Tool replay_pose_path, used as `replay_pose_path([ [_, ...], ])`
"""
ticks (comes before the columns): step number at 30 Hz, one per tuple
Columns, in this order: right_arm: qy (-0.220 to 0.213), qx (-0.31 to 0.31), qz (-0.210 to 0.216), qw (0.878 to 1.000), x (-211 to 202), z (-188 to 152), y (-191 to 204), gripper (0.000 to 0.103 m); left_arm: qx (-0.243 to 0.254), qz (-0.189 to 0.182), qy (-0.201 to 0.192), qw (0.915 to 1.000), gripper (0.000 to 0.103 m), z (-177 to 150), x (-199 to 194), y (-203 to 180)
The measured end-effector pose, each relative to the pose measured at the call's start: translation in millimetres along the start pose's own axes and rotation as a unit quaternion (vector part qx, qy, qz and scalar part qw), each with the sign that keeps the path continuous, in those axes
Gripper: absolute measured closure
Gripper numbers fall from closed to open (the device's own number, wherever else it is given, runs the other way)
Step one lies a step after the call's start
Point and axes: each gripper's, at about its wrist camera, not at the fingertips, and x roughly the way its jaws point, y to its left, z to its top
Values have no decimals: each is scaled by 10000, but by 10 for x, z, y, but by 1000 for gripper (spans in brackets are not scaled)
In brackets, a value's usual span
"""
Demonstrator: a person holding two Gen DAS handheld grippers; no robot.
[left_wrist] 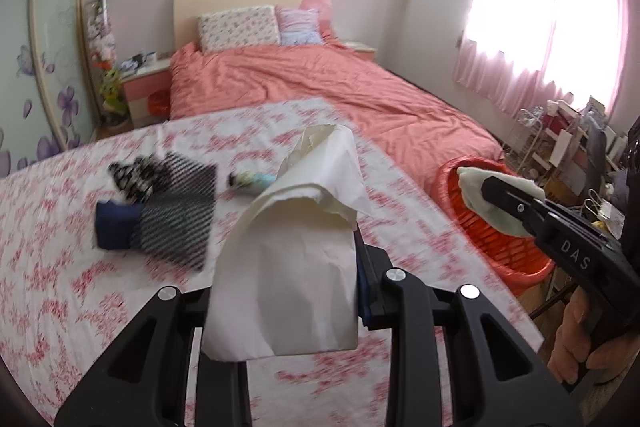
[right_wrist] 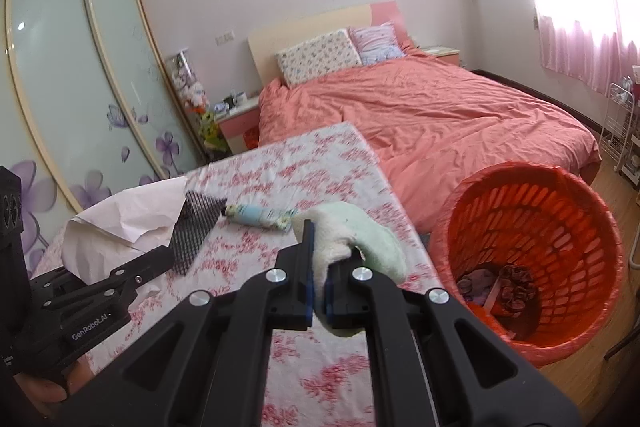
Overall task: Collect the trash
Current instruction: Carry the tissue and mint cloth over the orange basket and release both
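Floral-cloth table point(right_wrist: 320, 167) w/ red basket point(right_wrist: 532, 327) just beside its right edge; basket already holds a few bits at the bottom, so collecting looks partway done. Left gripper point(left_wrist: 288, 267) clamped on a crumpled white paper sheet point(left_wrist: 296, 227), held above the table. Right gripper point(right_wrist: 318, 287) pinched tight on a pale green-white cloth wad point(right_wrist: 360, 235), near the basket rim but not yet over it. Left to clear: mesh piece point(left_wrist: 176, 211), dark blue item point(left_wrist: 114, 227), black-white scrap point(left_wrist: 132, 175), small printed tube point(right_wrist: 260, 217). Writing: "DAS" on right gripper, "GenRobot.AI" on left one.
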Motion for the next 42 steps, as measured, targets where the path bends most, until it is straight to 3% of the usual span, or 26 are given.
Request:
replay_pose_path([
  [13, -483, 287, -588, 9967, -389, 289, -686, 98, 444, -958, 23, 9944, 74, 350, 453, -795],
  [24, -340, 922, -1023, 9899, -403, 423, -1549, 98, 1001, -1642, 281, 9809, 73, 361, 861, -1589],
  [34, -182, 1184, -1178, 9858, -256, 417, -1942, 94, 1277, -1703, 448, 9761, 70, 322, 1029, -1869],
  [36, -129, 1301, -1113, 9852, -223, 401, -2007, 92, 1277, -1647, 467, 9769, 64, 314, 1046, -1880],
  [38, -81, 1438, -1029, 9842, -196, 397, -2060, 83, 1259, -1612, 478, 9777, 56, 311, 1061, -1873],
  [42, -9, 1649, -951, 9817, -154, 386, -2135, 78, 1200, -1526, 575, 9793, 49, 306, 1111, -1857],
])
